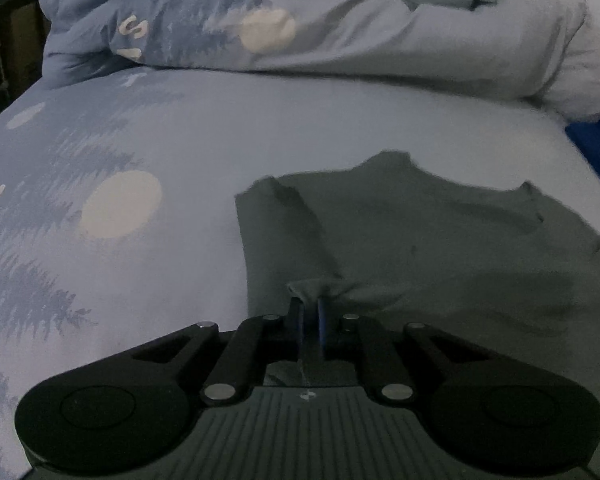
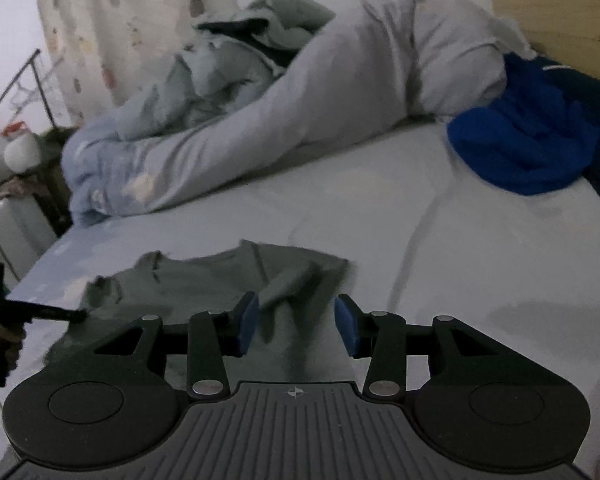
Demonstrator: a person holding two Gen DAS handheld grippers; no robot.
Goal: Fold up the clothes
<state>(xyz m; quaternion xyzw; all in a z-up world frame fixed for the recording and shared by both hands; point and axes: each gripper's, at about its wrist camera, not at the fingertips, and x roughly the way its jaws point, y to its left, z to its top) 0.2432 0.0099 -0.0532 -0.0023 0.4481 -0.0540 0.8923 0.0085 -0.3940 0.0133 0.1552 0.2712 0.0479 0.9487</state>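
A grey-green garment lies spread on the bed sheet, partly folded, with a ridge running along its left side. My left gripper is shut on a pinch of its near edge, and cloth bunches up between the dark pads. In the right wrist view the same garment lies ahead and to the left. My right gripper hovers open over the garment's right end with nothing between its blue pads. The left gripper, held by a hand, shows at the far left on the garment's edge.
A rolled duvet lies across the back of the bed, with a heap of grey clothes on it. A bright blue garment sits at the back right by a wooden headboard. Furniture stands beyond the bed's left edge.
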